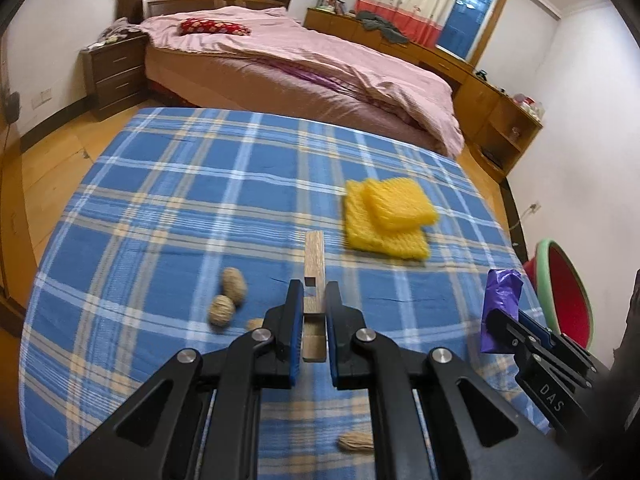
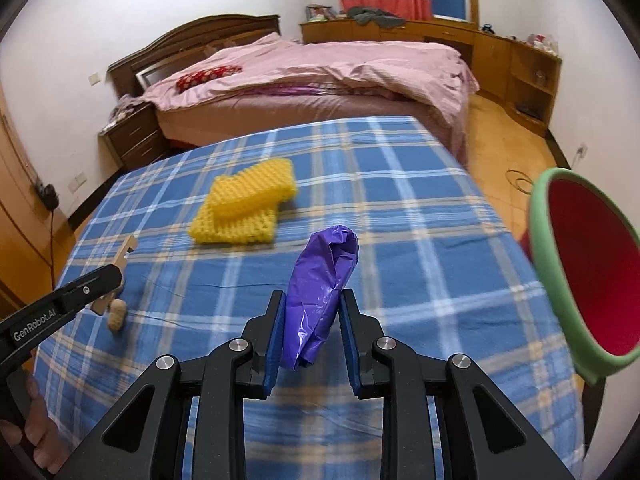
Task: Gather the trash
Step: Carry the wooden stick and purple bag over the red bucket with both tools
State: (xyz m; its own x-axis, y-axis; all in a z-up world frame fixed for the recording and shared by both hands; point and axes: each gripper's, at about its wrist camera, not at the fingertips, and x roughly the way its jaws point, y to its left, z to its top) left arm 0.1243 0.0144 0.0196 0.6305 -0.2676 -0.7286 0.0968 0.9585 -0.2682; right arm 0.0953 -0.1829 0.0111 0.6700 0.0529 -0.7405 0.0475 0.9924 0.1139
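Note:
My left gripper point(image 1: 313, 294) is shut on a notched wooden strip point(image 1: 313, 256) and holds it over the blue plaid table point(image 1: 160, 200). My right gripper point(image 2: 313, 304) is shut on a crumpled purple plastic bag point(image 2: 324, 276); the bag also shows in the left wrist view point(image 1: 500, 304). Two yellow foam nets point(image 1: 390, 216) lie stacked on the cloth, also in the right wrist view point(image 2: 244, 204). Peanut shells point(image 1: 230, 294) lie left of the strip, and one more point(image 1: 356, 442) near the front. A red bin with a green rim point(image 2: 580, 268) stands off the table's right edge.
A bed with a pink cover point(image 1: 320, 64) stands behind the table. A dark nightstand point(image 1: 116, 72) is at its left and a wooden cabinet run point(image 1: 480, 92) along the right wall. The floor is wood, with a cable point(image 2: 520, 180) lying on it.

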